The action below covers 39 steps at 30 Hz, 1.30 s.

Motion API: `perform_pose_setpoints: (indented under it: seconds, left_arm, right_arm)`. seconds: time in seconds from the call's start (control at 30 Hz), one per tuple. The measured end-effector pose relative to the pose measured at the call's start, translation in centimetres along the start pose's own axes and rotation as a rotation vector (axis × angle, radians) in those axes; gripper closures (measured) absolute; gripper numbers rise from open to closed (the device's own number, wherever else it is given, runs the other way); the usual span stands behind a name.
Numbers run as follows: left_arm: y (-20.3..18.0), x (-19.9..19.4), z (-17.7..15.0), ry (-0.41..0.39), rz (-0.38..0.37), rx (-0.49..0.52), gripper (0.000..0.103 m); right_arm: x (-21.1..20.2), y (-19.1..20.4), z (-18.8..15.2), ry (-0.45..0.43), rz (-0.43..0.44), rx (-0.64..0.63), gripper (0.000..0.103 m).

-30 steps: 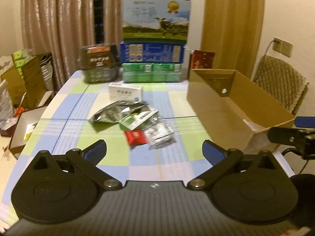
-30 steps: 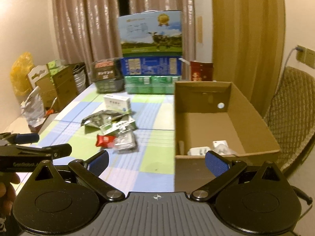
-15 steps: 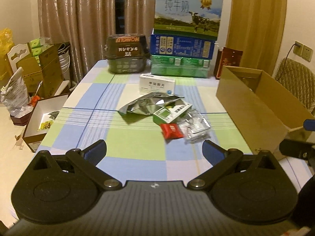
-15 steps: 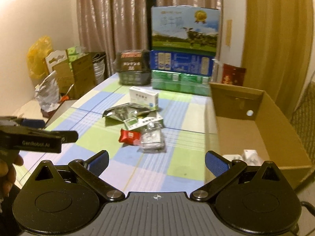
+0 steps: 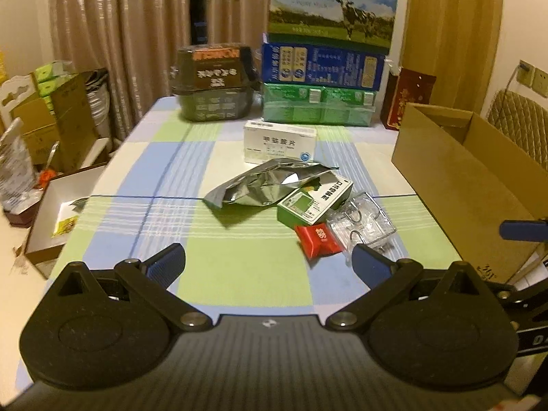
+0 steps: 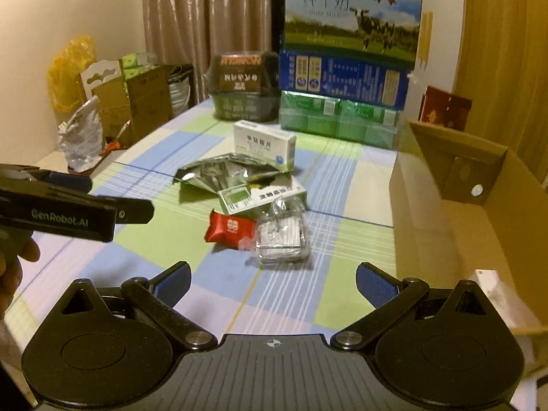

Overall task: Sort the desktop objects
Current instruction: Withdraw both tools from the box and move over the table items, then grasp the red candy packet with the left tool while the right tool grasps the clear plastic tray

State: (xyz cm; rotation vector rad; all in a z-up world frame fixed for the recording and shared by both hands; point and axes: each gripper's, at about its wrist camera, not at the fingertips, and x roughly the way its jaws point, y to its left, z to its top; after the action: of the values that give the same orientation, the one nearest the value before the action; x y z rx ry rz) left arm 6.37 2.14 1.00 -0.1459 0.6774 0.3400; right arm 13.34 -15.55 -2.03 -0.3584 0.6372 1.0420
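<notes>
- Left wrist view shows the left gripper (image 5: 269, 262) with fingers wide, empty, above the desk (image 5: 239, 267).
- Right gripper (image 6: 273, 282) is also wide and empty.
- The red packet (image 5: 319, 240) lies nearest, touching the clear packet (image 5: 363, 224); I would pinch only red, then carry it to the cardboard box (image 5: 479, 185).

Desk (image 5: 239, 274): checked in blue, green and cream. Sachet (image 5: 320, 240): red, white mark. Pouch (image 5: 263, 185): crinkled silver foil. Small carton (image 5: 313, 198): green and white. Pill box (image 5: 279, 142): white, dark print. Big box (image 5: 455, 185): plain brown. Curtains (image 5: 120, 34): shiny beige-brown. Tool pads (image 5: 167, 264): blue on black.
</notes>
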Motion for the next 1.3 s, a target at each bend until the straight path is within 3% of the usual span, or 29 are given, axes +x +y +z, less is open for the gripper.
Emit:
perform_pose_setpoints:
  seconds: [0.13,0.23,0.4,0.57,0.67,0.83,1.0,1.3]
  left_arm:
    - [0.7,3.2,0.8,0.013,-0.075,0.019,0.001]
    - [0.9,5.3,1.1,0.010,-0.080,0.076,0.001]
    - [1.5,8.4,0.9,0.038,-0.096,0.067,0.001]
    - [1.0,10.3,0.7,0.053,-0.110,0.126,0.002]
    - [0.9,11.1,0.9,0.048,-0.100,0.172,0.002]
    - [1.7,11.6,1.1,0.051,-0.138,0.170,0.002]
    - [1.7,11.8,1.0,0.063,-0.154,0.182,0.002]
    - [0.0,12.3,0.4,0.048,-0.229,0.301,0.012]
  right_arm:
    - [3.1,-0.4,-0.1,0.027,0.002,-0.011,0.013]
    - [4.9,-0.9,-0.1,0.041,0.002,-0.012,0.016]
    - [7.4,-1.4,0.6,0.048,0.008,-0.019,0.017]
    - [9.9,-1.6,1.1,0.066,0.004,-0.037,0.018]
    - [11.1,-1.7,1.2,0.088,0.001,-0.044,0.023]
    - [12.1,-1.8,1.3,0.103,0.016,-0.041,0.033]
    - [11.8,-1.9,1.4,0.108,0.021,-0.016,0.051]
    - [10.5,-3.9,1.7,0.100,-0.036,0.074,0.051]
